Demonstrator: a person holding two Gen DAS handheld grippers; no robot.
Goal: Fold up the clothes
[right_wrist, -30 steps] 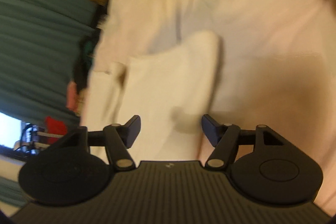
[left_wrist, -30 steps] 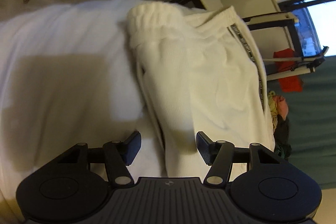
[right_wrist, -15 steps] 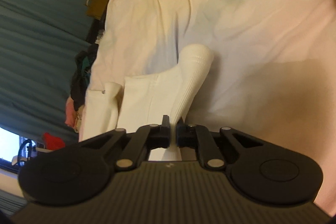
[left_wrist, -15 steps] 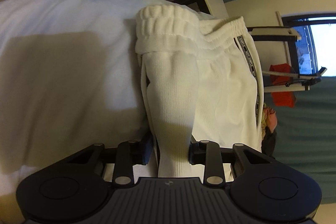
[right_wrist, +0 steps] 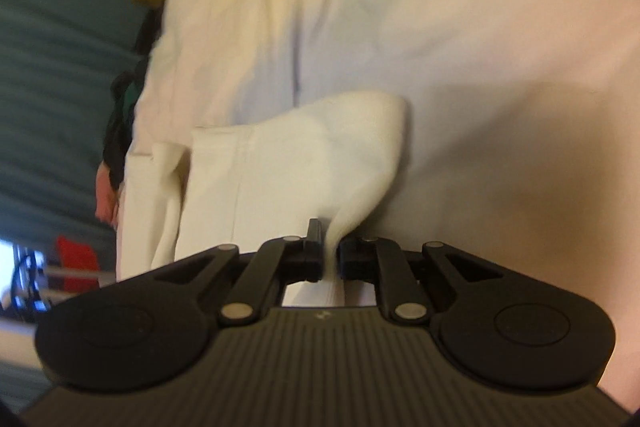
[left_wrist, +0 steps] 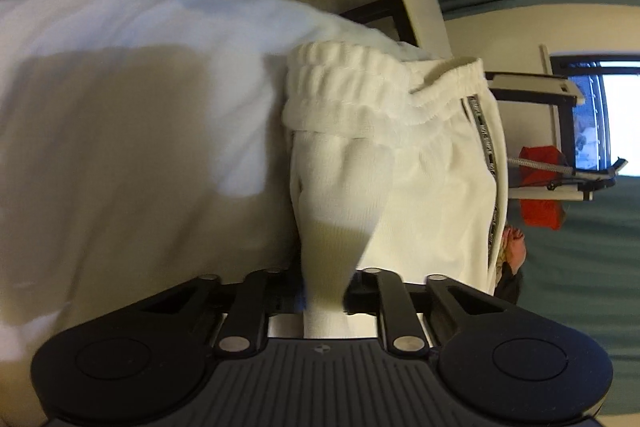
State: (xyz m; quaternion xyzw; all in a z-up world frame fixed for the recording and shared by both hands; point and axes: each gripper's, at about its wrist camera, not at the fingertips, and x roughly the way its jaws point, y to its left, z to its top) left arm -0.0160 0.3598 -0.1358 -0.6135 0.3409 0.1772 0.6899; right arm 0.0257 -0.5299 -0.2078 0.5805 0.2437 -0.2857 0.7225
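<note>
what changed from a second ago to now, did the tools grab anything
Both tools closed from open onto the white trousers: the left tool has just been closing on a bunched fold, the right tool pinches another. The trousers stayed on the white sheet.

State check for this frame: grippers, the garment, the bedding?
left gripper: jaws just closing, shut on a pulled-up ridge of the white pants.
right gripper: shut on a fold of the pants.
white pants: folded lengthwise, lying on the bed, pinched at two points.
white bedsheet: spread, lightly wrinkled.
</note>
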